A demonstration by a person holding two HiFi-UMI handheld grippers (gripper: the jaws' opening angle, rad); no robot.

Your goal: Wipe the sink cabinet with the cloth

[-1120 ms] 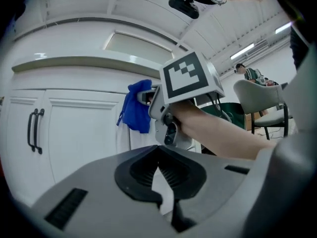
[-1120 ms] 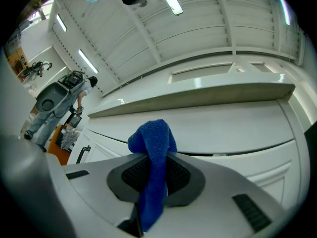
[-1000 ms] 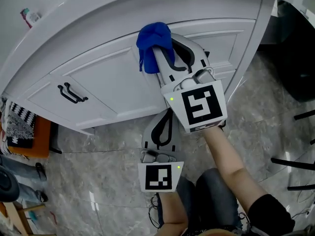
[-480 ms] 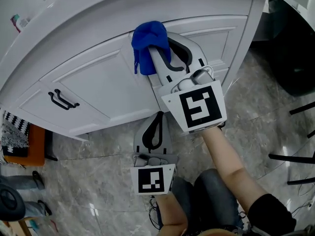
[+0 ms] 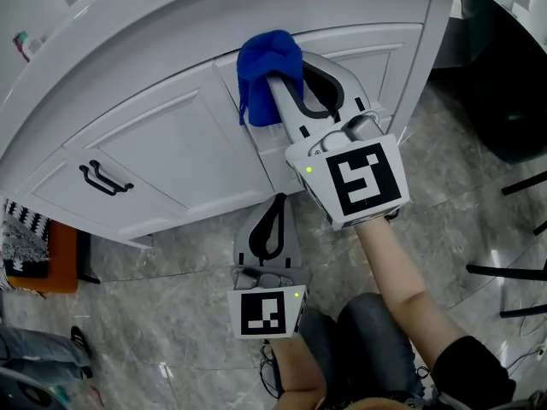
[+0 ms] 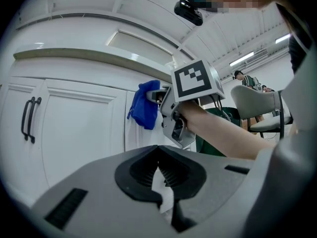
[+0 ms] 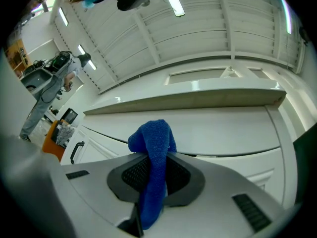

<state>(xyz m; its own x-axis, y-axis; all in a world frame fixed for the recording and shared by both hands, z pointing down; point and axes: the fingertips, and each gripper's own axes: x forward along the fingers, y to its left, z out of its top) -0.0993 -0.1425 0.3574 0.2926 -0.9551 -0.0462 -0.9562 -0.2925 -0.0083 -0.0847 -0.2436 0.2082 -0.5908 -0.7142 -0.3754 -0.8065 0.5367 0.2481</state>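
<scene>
A blue cloth (image 5: pixel 266 72) is bunched against the upper part of the white sink cabinet (image 5: pixel 171 135), by the seam between two doors. My right gripper (image 5: pixel 286 75) is shut on the blue cloth (image 7: pixel 152 170), which hangs down between its jaws. The left gripper (image 5: pixel 275 205) hangs lower, near the cabinet's base above the floor, its jaws shut with nothing between them. From the left gripper view the cloth (image 6: pixel 144 110) and the right gripper's marker cube (image 6: pixel 195 80) show against the cabinet front.
A black door handle (image 5: pixel 105 178) sits on the left cabinet door. The white countertop edge (image 5: pixel 197 24) overhangs the doors. Grey marble floor (image 5: pixel 162 314) lies below. An orange object with a patterned cloth (image 5: pixel 38 250) is at the far left. Black chair legs (image 5: pixel 513 272) stand at right.
The right gripper with the blue cloth has shifted slightly right and up along the cabinet front. The left gripper stays low near the floor.
</scene>
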